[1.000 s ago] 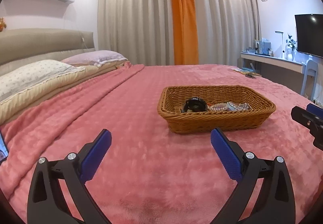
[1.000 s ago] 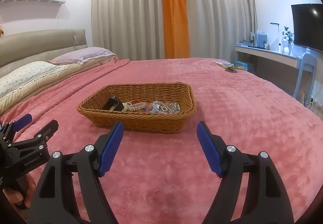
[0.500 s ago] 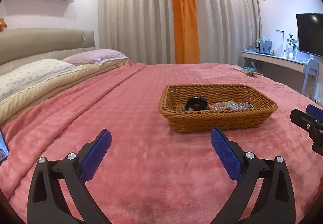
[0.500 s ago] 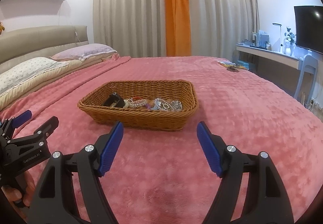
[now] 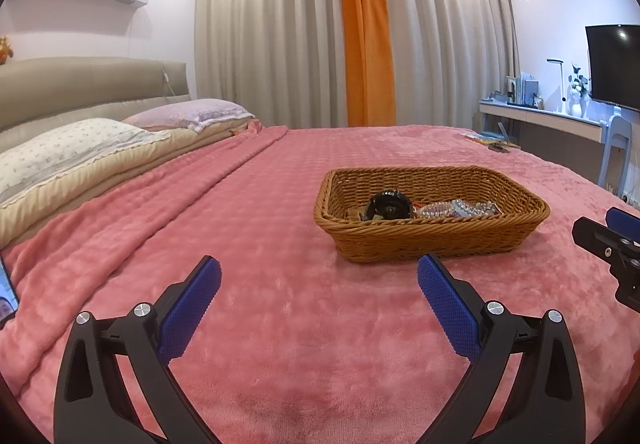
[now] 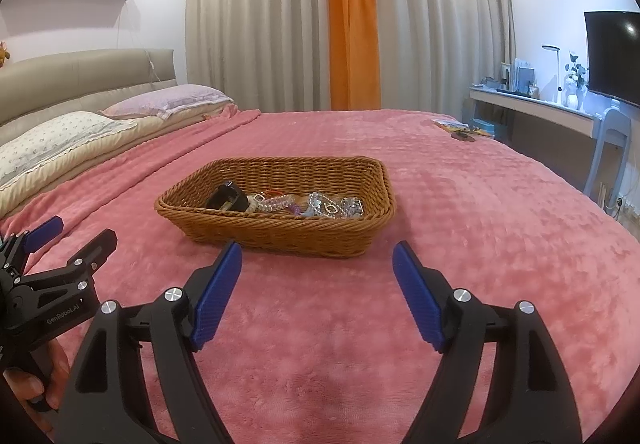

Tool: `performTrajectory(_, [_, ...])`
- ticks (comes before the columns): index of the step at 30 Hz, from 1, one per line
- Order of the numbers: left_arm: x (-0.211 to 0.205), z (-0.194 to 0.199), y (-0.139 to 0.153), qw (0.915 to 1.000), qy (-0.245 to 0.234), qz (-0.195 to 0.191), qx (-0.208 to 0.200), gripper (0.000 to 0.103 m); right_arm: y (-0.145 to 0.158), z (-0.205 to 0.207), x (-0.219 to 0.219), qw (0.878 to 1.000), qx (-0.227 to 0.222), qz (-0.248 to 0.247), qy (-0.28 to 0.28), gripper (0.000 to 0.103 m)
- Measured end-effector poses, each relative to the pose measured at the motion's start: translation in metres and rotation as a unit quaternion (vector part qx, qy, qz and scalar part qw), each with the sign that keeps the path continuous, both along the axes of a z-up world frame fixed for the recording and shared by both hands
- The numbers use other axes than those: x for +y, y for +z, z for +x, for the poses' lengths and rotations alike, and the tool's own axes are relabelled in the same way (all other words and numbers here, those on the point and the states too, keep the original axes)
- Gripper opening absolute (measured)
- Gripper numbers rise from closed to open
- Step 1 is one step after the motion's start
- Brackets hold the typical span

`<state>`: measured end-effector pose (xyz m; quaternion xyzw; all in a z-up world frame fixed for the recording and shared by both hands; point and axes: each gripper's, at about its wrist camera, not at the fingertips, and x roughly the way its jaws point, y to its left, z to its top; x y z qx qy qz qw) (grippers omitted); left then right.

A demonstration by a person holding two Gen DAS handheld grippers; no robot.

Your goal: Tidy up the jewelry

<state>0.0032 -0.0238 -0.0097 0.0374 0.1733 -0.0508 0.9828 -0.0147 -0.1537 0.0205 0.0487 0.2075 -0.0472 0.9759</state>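
Observation:
A brown wicker basket [image 5: 436, 232] [image 6: 280, 232] stands on the pink bedspread. It holds a black round item [image 5: 388, 205] [image 6: 228, 197] and a heap of clear and coloured bead bracelets [image 5: 456, 208] [image 6: 308, 203]. My left gripper [image 5: 318, 282] is open and empty, above the bedspread to the near left of the basket. My right gripper [image 6: 318, 268] is open and empty, just in front of the basket. Each gripper shows at the edge of the other's view, the right one [image 5: 608, 240] and the left one [image 6: 64, 240].
Pillows [image 5: 72, 147] and a padded headboard lie at the left. A desk [image 6: 532, 111] with a lamp and a TV [image 6: 612, 55] stands at the right, with a chair [image 6: 608, 147]. Small items [image 6: 464, 129] lie on the far right of the bed. Curtains hang behind.
Both grippers stay open. The views have shifted slightly; the basket sits a little higher in the right wrist view.

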Motion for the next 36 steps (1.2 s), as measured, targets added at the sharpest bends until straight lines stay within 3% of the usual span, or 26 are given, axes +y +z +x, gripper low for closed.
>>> performTrajectory(36, [0.0018,-0.0015,0.0012,1.0000,0.001,-0.002,-0.001,0.095,-0.0023,0.0045,0.0020,1.000,0.010,0.000,0.003,0.078])
